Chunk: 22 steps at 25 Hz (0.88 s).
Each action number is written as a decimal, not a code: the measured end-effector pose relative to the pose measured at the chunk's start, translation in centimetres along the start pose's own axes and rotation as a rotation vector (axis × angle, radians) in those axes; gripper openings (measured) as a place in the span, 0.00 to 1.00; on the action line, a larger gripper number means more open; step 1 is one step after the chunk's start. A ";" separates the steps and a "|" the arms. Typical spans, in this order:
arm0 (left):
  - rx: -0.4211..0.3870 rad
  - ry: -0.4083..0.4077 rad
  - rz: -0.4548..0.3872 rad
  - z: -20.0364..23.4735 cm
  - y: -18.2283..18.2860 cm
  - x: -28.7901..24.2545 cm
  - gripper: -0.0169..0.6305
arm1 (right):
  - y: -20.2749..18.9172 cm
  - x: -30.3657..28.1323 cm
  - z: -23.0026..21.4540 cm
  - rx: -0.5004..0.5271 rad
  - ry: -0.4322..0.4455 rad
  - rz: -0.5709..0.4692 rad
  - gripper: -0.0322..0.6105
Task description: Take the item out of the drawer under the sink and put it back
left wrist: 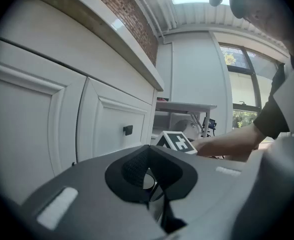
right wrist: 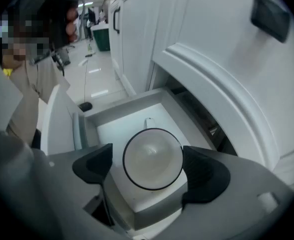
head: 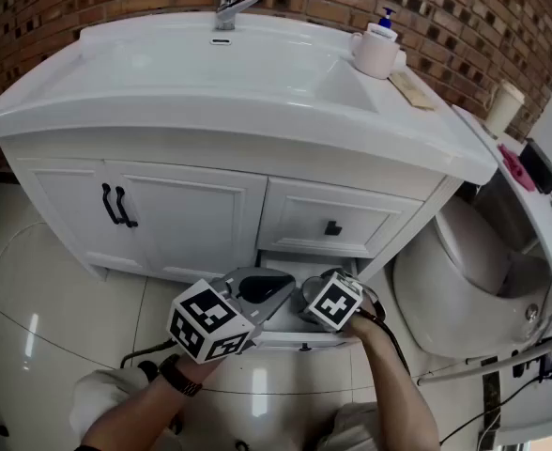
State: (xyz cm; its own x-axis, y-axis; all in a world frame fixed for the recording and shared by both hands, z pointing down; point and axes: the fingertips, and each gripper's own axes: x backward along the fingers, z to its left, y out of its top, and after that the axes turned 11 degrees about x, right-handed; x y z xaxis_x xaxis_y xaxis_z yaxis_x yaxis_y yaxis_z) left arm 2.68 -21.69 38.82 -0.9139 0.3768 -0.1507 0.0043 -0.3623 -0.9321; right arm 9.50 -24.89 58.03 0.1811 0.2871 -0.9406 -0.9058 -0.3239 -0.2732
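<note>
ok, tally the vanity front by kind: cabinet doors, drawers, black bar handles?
Cabinet doors: 2
Drawers: 2, upper shut, lower open
Bar handles: 2
Total: 6

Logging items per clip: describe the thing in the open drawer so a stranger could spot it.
On the white sink vanity, at the right side, the bottom drawer is pulled out. In it is a round white cup with a thin dark rim, between the open jaws of the right gripper; nothing else shows in that drawer.
</note>
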 end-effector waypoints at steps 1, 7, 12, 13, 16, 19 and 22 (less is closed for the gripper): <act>0.000 0.001 -0.002 0.0 0.1 0.0 0.05 | 0.1 -0.4 -0.5 0.046 -0.031 0.030 0.74; -0.007 0.002 -0.001 -0.2 0.0 0.1 0.05 | 0.5 -1.5 -2.4 0.152 -0.125 0.116 0.68; -0.010 0.006 -0.001 -0.2 0.0 0.3 0.05 | 0.0 -1.4 -2.0 0.205 -0.137 0.131 0.67; -0.011 0.007 -0.004 -0.1 0.1 0.3 0.05 | 0.0 -1.4 -1.9 0.215 -0.141 0.127 0.67; -0.012 0.007 -0.012 -0.1 0.3 0.3 0.05 | 0.2 -1.0 -1.5 0.241 -0.144 0.089 0.66; -0.010 0.008 -0.013 0.0 0.4 0.4 0.05 | 1.0 0.1 -1.1 0.261 -0.163 0.027 0.66; -0.004 0.011 -0.012 0.2 0.4 0.4 0.05 | 1.7 1.7 -1.0 0.294 -0.219 -0.030 0.65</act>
State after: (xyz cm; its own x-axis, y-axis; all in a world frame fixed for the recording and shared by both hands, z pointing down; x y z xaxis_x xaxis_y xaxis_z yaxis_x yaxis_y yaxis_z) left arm 2.20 -21.84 38.46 -0.9095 0.3903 -0.1429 -0.0052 -0.3544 -0.9351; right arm 8.66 -25.90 55.79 0.1514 0.4890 -0.8590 -0.9785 -0.0490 -0.2004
